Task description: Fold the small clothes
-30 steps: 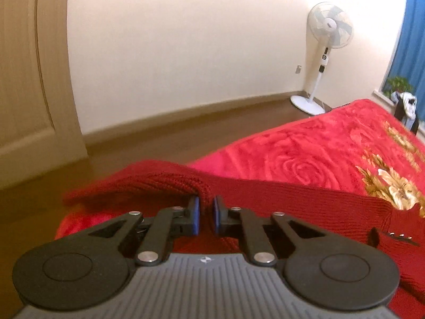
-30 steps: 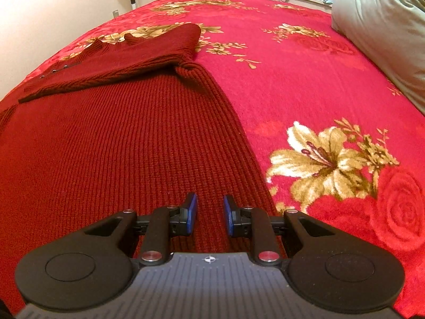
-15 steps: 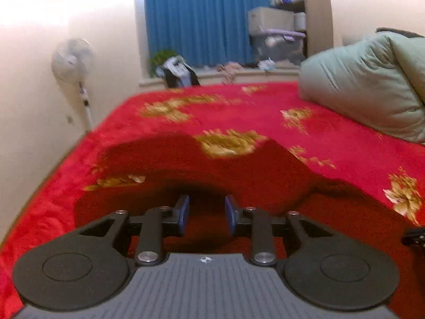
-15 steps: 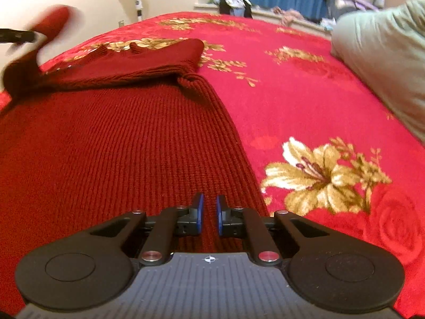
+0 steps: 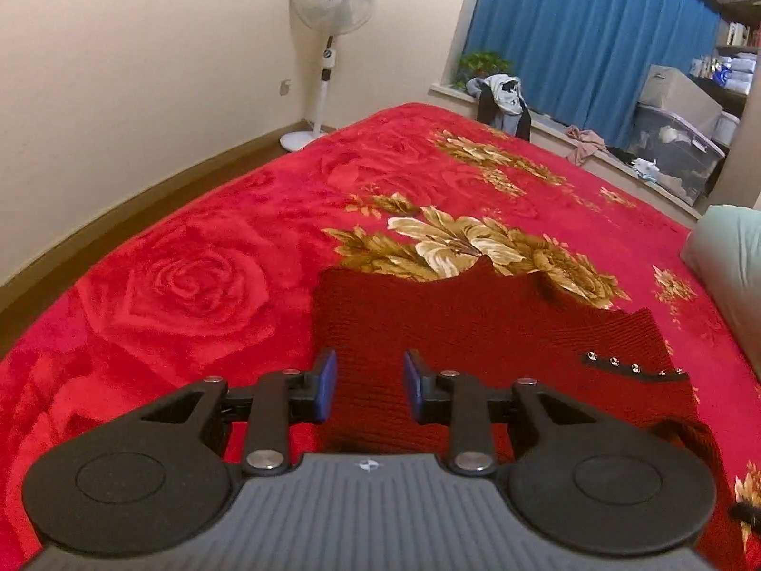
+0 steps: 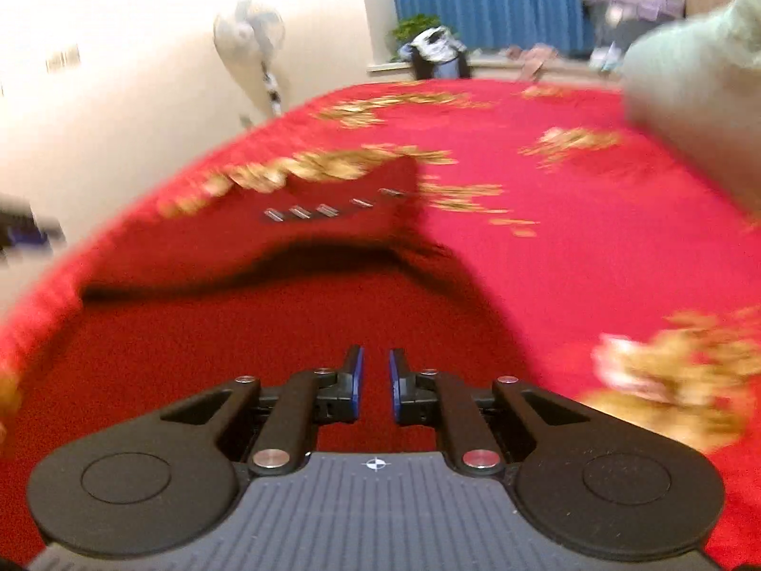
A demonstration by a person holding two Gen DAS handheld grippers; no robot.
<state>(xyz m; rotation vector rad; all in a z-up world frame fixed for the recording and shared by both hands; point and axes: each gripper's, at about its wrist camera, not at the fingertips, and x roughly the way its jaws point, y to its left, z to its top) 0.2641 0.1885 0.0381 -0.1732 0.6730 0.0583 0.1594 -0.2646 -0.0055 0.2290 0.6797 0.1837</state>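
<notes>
Dark red ribbed knit sweater (image 5: 456, 314) lies on the red floral blanket (image 5: 200, 276) — its sleeve, which your left gripper (image 5: 370, 383) pinched a second ago, is now folded across; jaws spread, empty. Your right gripper (image 6: 375, 378) — narrowly parted after closing, reopening.

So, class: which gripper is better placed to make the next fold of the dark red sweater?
Probably the left gripper: open, it hangs sharply framed over the sweater's folded part; the right gripper's view is blurred.

Red floral bed (image 5: 200, 280), dark-red sweater (image 5: 475, 314), green pillow (image 5: 732, 257)
</notes>
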